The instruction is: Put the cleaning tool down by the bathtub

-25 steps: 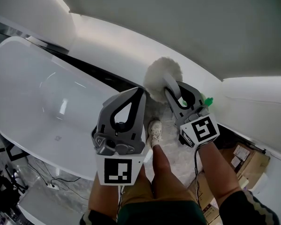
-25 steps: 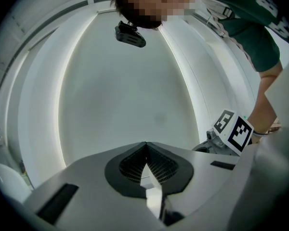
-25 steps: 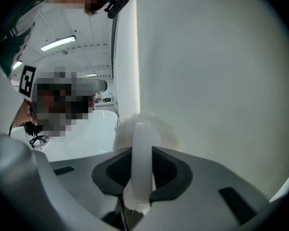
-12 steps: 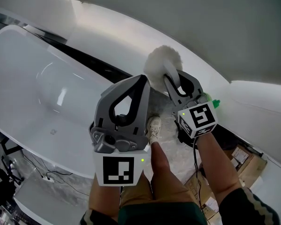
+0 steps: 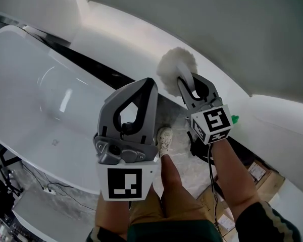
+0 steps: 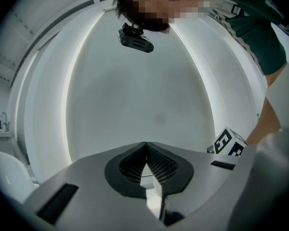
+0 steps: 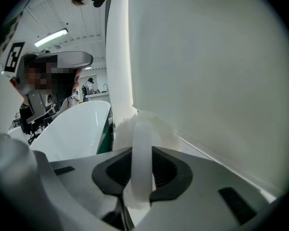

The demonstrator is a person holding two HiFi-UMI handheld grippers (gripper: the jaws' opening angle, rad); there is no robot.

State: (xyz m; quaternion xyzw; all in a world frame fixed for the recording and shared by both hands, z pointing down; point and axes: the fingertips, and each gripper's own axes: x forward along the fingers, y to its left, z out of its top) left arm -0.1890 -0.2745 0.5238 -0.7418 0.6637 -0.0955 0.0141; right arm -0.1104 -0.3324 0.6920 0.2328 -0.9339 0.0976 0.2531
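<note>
The cleaning tool is a white handle (image 7: 142, 153) ending in a fluffy white round head (image 5: 175, 72). My right gripper (image 5: 188, 85) is shut on the handle, its dark pads pressing both sides, and it holds the head above the marble floor (image 5: 178, 127) by the curved white wall. In the right gripper view the head (image 7: 133, 123) is partly hidden behind the handle. The white bathtub (image 5: 35, 84) lies to the left and shows again in the right gripper view (image 7: 72, 129). My left gripper (image 5: 150, 84) hangs beside the right one. It points upward, shut and holding nothing (image 6: 145, 146).
A person's bare leg and white shoe (image 5: 165, 140) stand on the floor between the grippers. Cardboard boxes (image 5: 257, 171) lie at the lower right, a small green thing (image 5: 235, 118) is beside the right gripper, and cables (image 5: 40, 183) run under the tub's near rim.
The left gripper has come slightly nearer the camera and the view has drifted. The right gripper still holds the tool in nearly the same place.
</note>
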